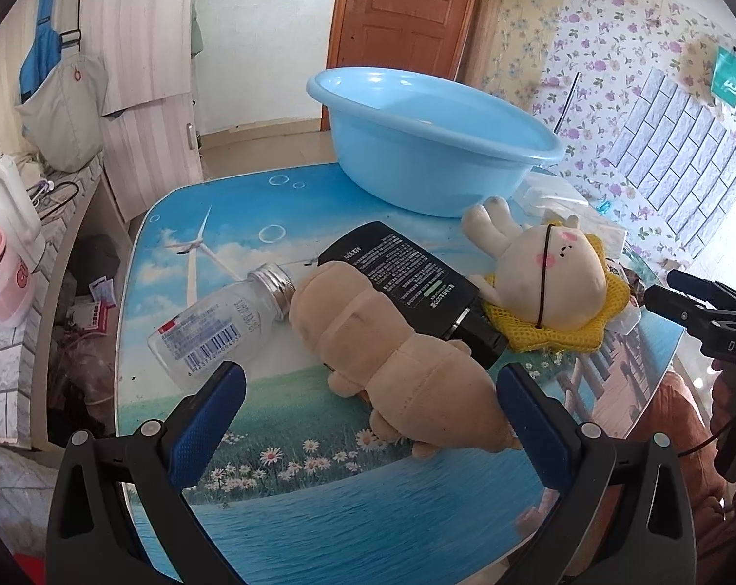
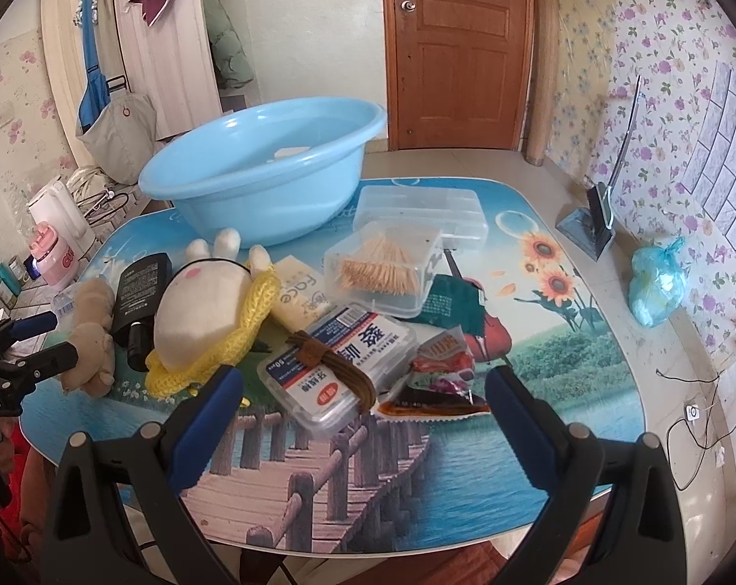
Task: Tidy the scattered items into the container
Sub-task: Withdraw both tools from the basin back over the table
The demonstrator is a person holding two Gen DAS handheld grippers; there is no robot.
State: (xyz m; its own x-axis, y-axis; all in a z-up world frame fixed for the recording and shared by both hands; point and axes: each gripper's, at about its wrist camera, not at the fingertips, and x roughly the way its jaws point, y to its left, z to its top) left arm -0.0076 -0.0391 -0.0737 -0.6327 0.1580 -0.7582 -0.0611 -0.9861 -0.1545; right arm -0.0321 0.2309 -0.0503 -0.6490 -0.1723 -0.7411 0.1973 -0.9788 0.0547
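Left gripper (image 1: 370, 399) spread wide around the tan plush (image 1: 392, 351) — not closed on it. Right gripper (image 2: 363, 399) equally wide over the floss-pick box (image 2: 338, 365); blue basin (image 2: 263, 165) at the table's (image 2: 465, 463) far edge.

We face a brown panelled door (image 2: 458, 48) in the far pale wall. Floral wallpaper (image 2: 660, 73) covers the right wall, with a grey brick-pattern panel (image 2: 724, 146). Cream tiles (image 2: 611, 292) cover the floor. On the left stands a striped wardrobe (image 1: 144, 48), hung with a blue apron (image 1: 39, 39).
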